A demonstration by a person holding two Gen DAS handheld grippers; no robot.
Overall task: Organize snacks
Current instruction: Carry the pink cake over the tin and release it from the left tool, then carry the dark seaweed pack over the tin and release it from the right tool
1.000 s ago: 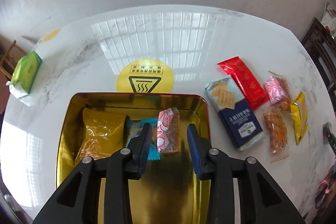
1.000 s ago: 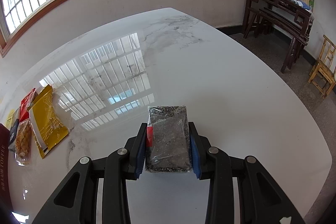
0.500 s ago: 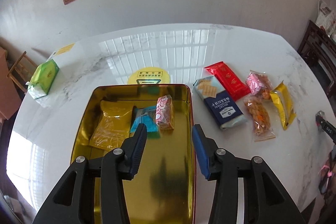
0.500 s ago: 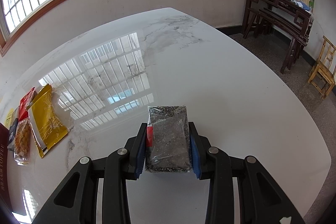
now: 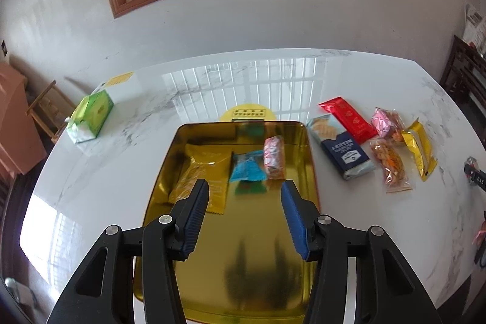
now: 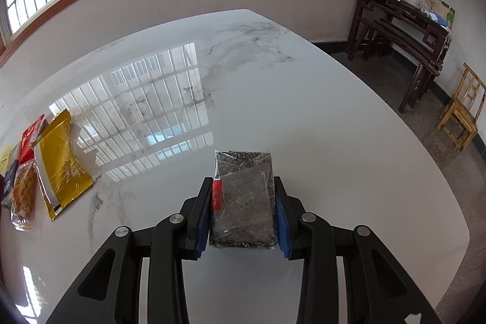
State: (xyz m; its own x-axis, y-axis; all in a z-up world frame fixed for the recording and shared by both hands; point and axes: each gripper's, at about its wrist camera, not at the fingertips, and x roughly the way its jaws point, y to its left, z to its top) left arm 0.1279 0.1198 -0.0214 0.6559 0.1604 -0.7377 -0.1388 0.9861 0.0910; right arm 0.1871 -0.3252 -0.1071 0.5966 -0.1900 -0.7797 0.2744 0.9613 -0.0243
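Fingers: left gripper (image 5: 244,214) has its jaws opening with nothing between them, hanging above the near half of the gold tin (image 5: 313,172); right gripper (image 6: 243,213) is clenched on a dark sesame bar (image 6: 243,196) in clear wrap, its pads pressing both long sides

Step in hand: judged as between deliveries; the left side looks freed after a drop, the right side carries the next snack well right of the tin

Next move: likely the bar must travel left to the tin and be let go flat beside the others; the left gripper probably turns right toward the loose row

In the tin: three; gold pouch (image 5: 203,175), blue packet (image 5: 247,169), pink packet (image 5: 273,157)

On the marble table (image 5: 182,99): six counted; blue biscuit pack (image 5: 346,155), red bar (image 5: 346,119), pink bag (image 5: 384,123), clear nut bag (image 5: 390,166), yellow sachet (image 5: 420,152), and the bar far right

Aside: one green tissue pack (image 5: 91,119), far left
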